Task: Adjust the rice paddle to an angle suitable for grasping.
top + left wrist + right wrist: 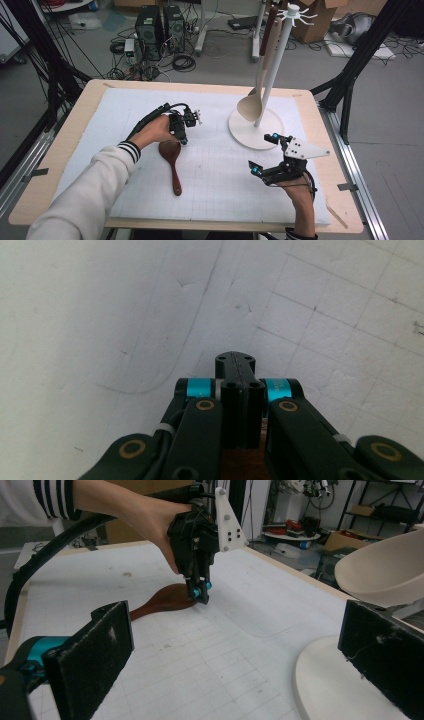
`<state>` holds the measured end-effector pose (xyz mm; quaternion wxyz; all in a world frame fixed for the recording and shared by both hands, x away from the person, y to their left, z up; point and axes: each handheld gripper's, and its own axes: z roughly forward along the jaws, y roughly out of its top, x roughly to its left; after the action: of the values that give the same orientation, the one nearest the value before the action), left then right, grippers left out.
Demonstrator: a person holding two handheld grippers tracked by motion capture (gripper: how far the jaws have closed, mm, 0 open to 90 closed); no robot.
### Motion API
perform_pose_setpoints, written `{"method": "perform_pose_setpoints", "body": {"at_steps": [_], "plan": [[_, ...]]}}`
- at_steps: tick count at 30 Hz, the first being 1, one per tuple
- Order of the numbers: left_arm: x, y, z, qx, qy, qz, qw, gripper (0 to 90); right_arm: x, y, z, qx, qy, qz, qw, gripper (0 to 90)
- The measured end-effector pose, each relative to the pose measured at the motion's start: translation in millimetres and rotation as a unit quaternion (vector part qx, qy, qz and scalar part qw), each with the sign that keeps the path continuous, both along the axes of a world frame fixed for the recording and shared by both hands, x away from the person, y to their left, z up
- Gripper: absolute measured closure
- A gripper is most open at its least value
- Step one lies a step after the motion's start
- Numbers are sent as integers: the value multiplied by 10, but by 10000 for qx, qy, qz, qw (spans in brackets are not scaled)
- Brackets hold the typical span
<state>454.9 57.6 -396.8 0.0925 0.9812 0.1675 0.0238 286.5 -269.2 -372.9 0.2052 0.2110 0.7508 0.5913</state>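
Note:
A dark wooden spoon (173, 162) lies on the white mat, bowl end away from the person. My left gripper (182, 140) points down at the bowl's far edge, jaws closed together on its rim. The left gripper view looks along the shut jaws (235, 362), with brown wood (245, 465) just below them. In the right gripper view, the left gripper (200, 592) pinches the spoon's bowl (165, 600). My right gripper (270, 152) hovers open near the stand's base with nothing between its pads (235, 645).
A white utensil stand (276, 60) on a round base (245, 135) rises at the mat's back right. A pale wooden spoon (251, 104) hangs from it, its bowl (385, 575) close to my right gripper. Cables and computer cases lie on the floor beyond the table.

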Motion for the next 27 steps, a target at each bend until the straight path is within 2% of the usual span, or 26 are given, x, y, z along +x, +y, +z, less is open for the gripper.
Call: {"method": "perform_pose_setpoints", "body": {"at_steps": [2, 7, 19, 24, 27], "plan": [[4, 1, -7, 65, 21, -15, 10000, 895, 1, 3, -1, -1, 4, -5, 10000, 3], [1, 5, -17, 71, 35, 0, 10000, 895, -4, 5, -3, -1, 65, 17, 10000, 3], [-4, -3, -32, 132, 57, -24, 9999, 895, -6, 9, -3, -13, 50, 33, 10000, 3], [-2, 29, -34, 202, 71, -21, 9998, 895, -2, 5, -4, -14, 31, 31, 10000, 3], [-12, 68, -28, 160, 73, 18, 9998, 895, -1, 5, -4, -23, 28, 29, 10000, 3]]}}
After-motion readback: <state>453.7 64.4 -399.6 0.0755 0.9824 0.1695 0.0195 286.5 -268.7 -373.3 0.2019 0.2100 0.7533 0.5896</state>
